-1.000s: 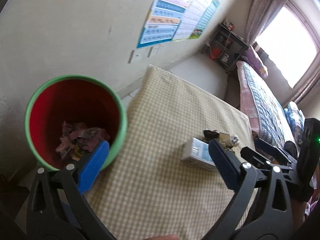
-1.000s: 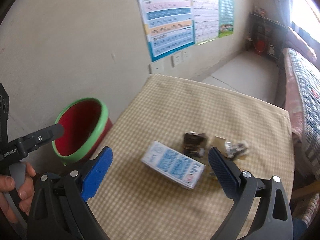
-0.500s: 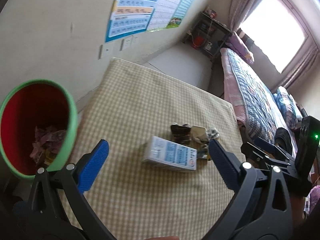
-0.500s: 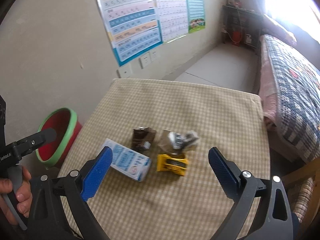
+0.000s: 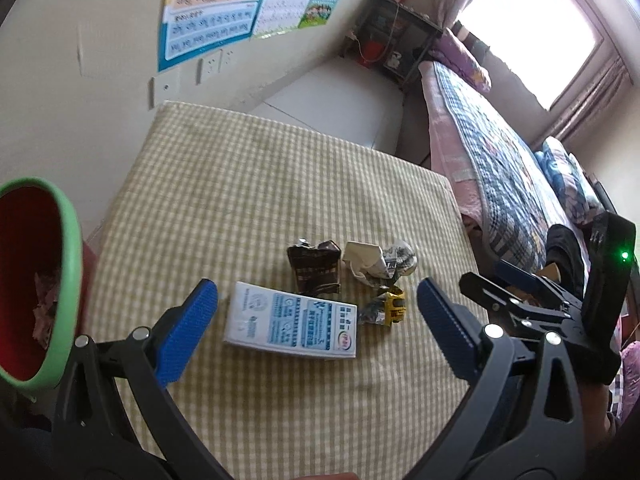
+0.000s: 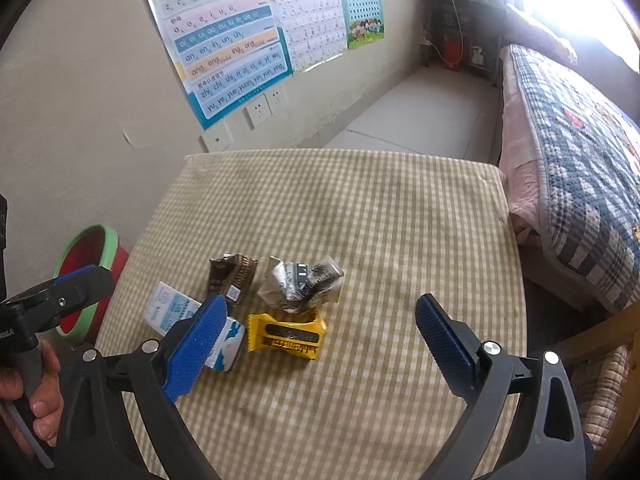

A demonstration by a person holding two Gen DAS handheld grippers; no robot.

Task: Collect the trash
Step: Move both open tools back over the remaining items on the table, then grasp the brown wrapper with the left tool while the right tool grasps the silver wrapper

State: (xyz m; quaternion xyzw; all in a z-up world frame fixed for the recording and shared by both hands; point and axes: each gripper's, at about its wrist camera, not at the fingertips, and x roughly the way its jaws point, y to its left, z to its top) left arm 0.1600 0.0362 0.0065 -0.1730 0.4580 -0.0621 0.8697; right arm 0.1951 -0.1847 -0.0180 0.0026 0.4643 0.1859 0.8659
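Bedroom, checked tablecloth (image 6: 360, 208) on a low table beside the bed. Over the last second both views have swung off the red bin (image 5: 28, 280) toward the trash cluster: blue-white carton (image 5: 292, 326), brown wrapper (image 6: 232, 276), crumpled foil (image 6: 300, 284), yellow wrapper (image 6: 286, 334). Left gripper (image 5: 318, 320) wide open, empty, now framing the carton. Right gripper (image 6: 320, 330) equally open, empty, over the yellow wrapper. Likely the next pickup begins; bin already holds scraps.

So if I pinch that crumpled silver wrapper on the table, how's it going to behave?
The silver wrapper looks like thin creased foil, so it will probably crush flat between the pads instead of resisting. It looks empty, so likely very light and apt to slide on the checked tablecloth if nudged. It overlaps the yellow wrapper, which may drag along.
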